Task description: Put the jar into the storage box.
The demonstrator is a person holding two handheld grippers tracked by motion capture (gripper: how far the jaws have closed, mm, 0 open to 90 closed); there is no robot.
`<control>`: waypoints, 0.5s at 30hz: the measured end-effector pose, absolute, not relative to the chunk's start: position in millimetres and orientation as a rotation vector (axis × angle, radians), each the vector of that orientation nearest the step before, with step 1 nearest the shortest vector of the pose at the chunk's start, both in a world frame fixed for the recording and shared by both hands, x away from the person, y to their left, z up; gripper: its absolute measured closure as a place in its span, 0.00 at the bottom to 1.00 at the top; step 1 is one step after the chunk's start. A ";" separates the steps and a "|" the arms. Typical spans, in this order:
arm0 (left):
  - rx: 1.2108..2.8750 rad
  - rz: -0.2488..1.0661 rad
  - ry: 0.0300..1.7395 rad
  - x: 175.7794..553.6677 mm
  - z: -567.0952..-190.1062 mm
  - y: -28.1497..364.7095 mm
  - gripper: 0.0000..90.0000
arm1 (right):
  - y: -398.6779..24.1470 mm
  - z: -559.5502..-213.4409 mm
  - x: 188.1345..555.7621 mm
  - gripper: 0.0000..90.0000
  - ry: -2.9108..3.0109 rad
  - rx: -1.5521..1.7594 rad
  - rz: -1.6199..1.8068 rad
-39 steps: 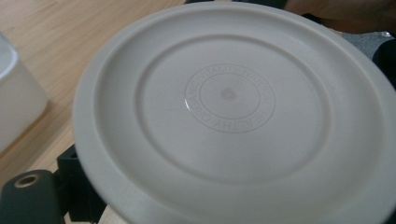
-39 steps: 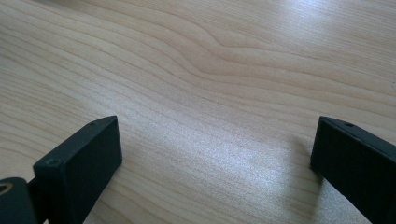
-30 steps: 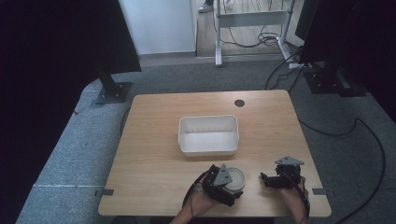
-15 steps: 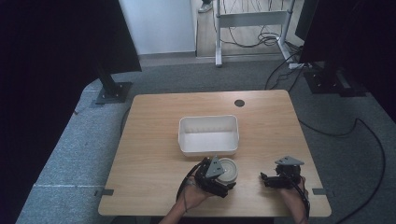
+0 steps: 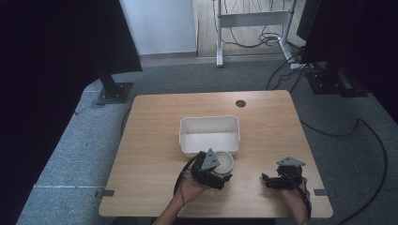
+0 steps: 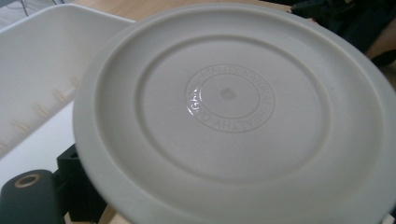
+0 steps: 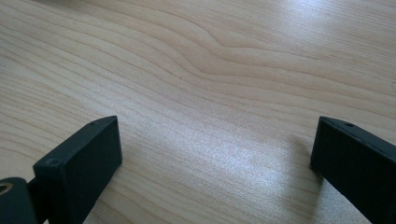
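A round grey-white plate is held just off the wooden table, close to the near wall of a white rectangular bin. My left gripper is shut on the plate's near rim. In the left gripper view the plate's underside, with an embossed ring of letters, is tilted in front of the bin, and one black jaw pokes out below its lower left edge. My right gripper rests low at the table's front right, open, with bare wood between its jaws.
The bin looks empty inside. A dark round grommet hole sits near the table's far edge. Cables trail over the grey carpet to the right, and a black stand base is beyond the far left corner.
My left gripper has carried the plate forward, away from the person, and it now sits close against the bin's near wall. The right gripper has stayed in place.
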State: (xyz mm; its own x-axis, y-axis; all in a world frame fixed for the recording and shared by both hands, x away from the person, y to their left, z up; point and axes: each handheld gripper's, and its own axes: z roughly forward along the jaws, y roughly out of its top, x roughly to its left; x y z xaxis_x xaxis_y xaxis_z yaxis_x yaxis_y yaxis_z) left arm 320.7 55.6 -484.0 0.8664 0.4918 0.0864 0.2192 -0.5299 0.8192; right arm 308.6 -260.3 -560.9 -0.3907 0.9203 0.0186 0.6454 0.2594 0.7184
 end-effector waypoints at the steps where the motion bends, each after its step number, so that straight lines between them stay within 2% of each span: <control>1: 2.139 0.391 0.517 322.5 -483.2 56.3 0.11 | -260.3 -560.9 308.6 0.02 2.131 1.423 0.919; 15: 2.115 0.433 0.573 344.7 -476.9 64.1 0.11 | -260.3 -560.9 308.6 0.02 2.131 1.423 0.919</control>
State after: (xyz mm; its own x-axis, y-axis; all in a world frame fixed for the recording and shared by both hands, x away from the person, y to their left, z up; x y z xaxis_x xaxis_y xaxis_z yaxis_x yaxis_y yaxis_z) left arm 344.7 64.1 -476.9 0.8332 0.5449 0.0941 0.2394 -0.5089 0.8269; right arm 308.6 -260.3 -560.9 -0.3907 0.9203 0.0187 0.6455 0.2594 0.7183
